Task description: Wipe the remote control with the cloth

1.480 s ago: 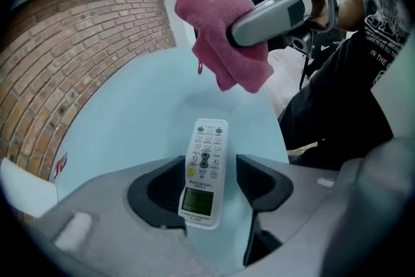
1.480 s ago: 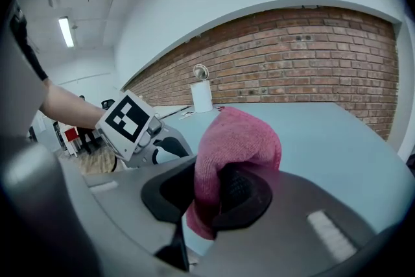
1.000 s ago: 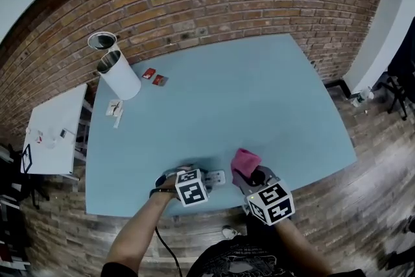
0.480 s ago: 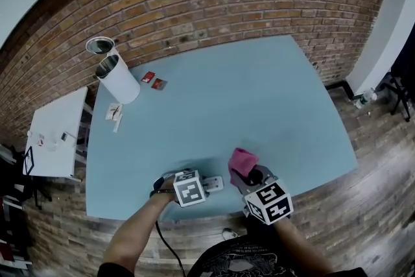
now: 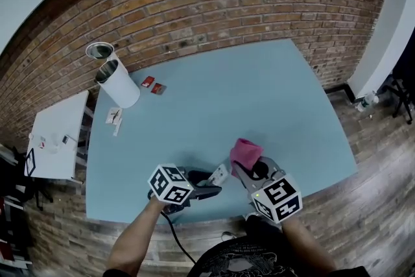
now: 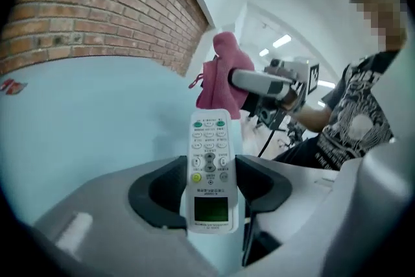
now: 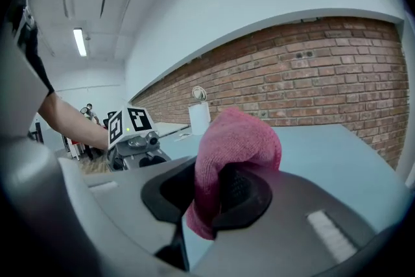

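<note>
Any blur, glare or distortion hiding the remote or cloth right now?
Left gripper view: remote control sharp, buttons distinct, corners dark. Right gripper view: pink cloth crisp, ceiling lights bright, no glare. Head view: fisheye bends the table edges; no blur.

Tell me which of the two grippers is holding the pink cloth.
The right gripper: its jaws pinch the pink cloth; the left gripper, jaws just closed tighter, grips the white remote control.

The left gripper (image 5: 206, 186) holds the white remote control (image 5: 219, 174), its jaws having just closed in on it. Just right of the remote control, the right gripper (image 5: 249, 168) clamps a pink cloth (image 5: 246, 152). Far up-left of the remote control, a white cylinder (image 5: 120, 82) stands on the blue surface (image 5: 259, 94).
</note>
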### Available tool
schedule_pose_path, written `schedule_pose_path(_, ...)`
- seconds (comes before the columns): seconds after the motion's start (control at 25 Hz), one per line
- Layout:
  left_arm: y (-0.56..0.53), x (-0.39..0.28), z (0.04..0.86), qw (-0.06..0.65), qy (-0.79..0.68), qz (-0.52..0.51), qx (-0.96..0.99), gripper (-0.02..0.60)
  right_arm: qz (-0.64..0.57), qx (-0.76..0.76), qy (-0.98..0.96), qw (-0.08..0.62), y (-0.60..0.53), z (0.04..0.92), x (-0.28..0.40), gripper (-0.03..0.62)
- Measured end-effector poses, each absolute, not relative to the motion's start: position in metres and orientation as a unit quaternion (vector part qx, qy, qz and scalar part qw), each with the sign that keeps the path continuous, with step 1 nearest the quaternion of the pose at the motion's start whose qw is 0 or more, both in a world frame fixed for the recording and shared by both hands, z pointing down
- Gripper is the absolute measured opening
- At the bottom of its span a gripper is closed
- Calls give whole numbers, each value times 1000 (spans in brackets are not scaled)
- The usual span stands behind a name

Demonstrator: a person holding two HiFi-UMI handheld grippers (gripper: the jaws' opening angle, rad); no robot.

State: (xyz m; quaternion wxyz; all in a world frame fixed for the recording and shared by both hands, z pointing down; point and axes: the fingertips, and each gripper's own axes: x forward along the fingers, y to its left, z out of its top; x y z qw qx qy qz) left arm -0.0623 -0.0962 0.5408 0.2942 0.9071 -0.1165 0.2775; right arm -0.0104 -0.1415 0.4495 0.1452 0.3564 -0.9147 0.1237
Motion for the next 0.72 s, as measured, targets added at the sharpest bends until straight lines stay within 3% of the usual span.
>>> schedule_pose_path(0.36, -121, -39, 433, 428, -49, -58, 901, 241, -18, 338, -935, 105, -164, 375, -21, 63)
schedule_pose_path(0.52, -126, -34, 407, 453, -11, -137, 881, 241, -87, 324, -935, 112, -164, 352, -31, 63)
schedule_pose_path(0.72, -131, -33, 399, 467, -4, -163, 869, 241, -129, 323, -928, 132, -163, 345, -35, 63)
